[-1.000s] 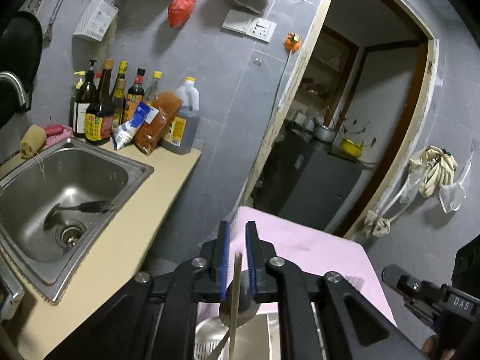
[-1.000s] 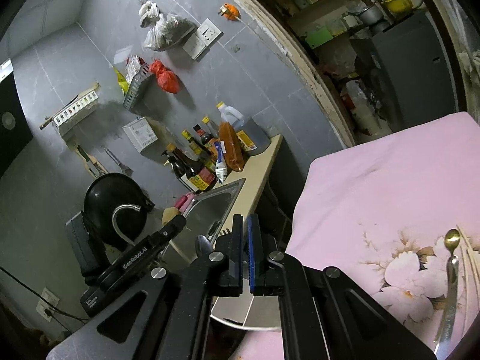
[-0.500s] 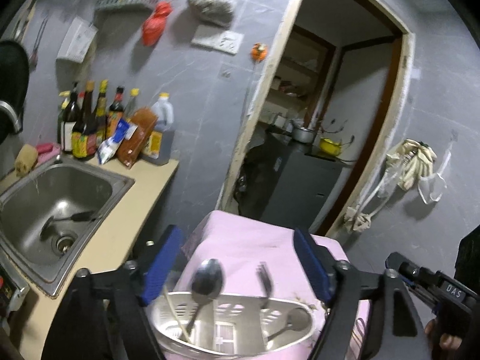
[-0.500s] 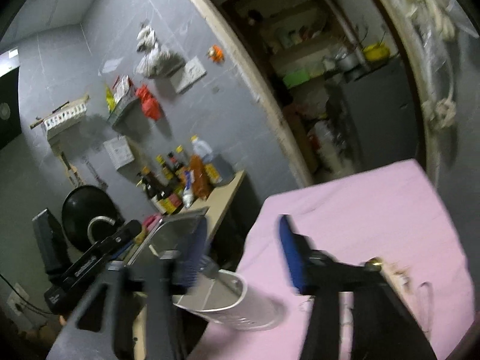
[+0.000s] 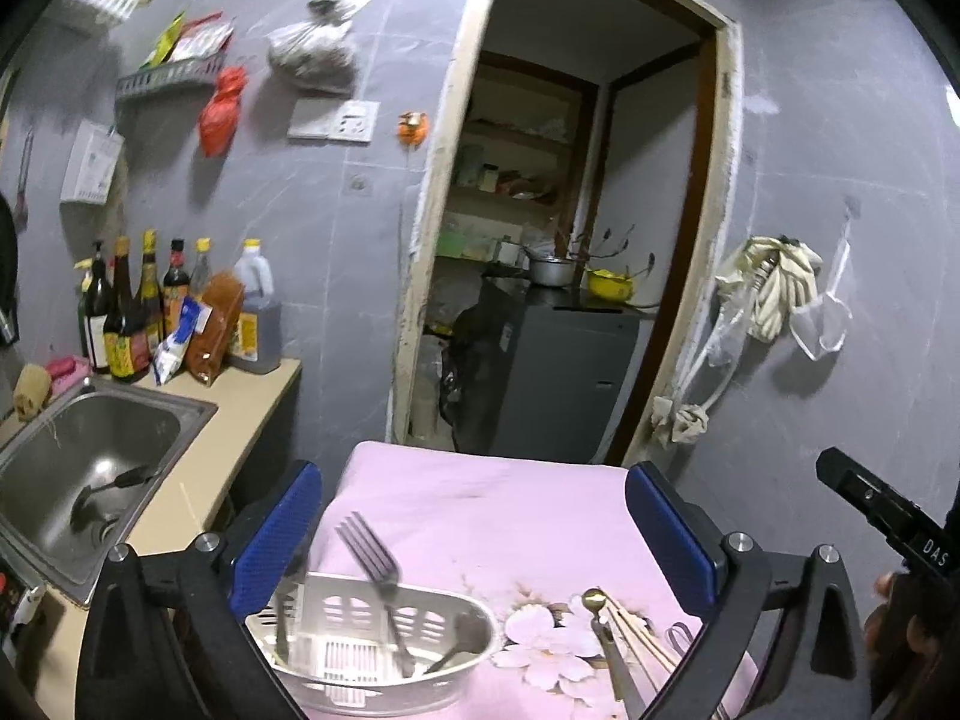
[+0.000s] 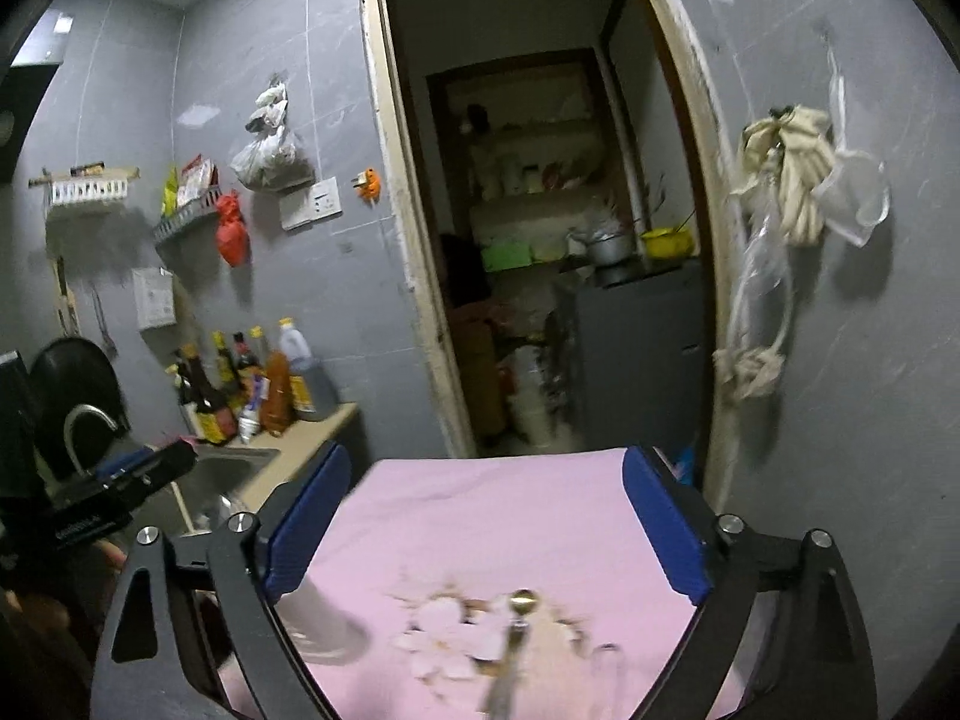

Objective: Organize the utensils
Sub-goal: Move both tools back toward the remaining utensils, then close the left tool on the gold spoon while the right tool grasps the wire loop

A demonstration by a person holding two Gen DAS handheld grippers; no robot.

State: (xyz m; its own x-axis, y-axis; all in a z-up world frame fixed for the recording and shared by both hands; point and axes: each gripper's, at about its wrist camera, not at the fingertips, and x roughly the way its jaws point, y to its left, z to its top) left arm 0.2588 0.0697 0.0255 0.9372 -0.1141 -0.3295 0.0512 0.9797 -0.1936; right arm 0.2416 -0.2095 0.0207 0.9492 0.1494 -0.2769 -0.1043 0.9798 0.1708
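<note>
Both the left gripper [image 5: 474, 531] and right gripper [image 6: 483, 525] gape wide, empty, between pickups; next likely the gold-tipped metal spoon [image 6: 510, 648], bound for the perforated steel utensil caddy [image 5: 384, 648]

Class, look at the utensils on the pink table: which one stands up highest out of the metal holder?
The fork. Its tines rise above the holder's rim, while the other pieces inside sit lower.

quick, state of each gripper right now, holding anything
Left gripper: open, holding nothing, above the utensil caddy.
Right gripper: open, holding nothing, over the pink cloth.
</note>
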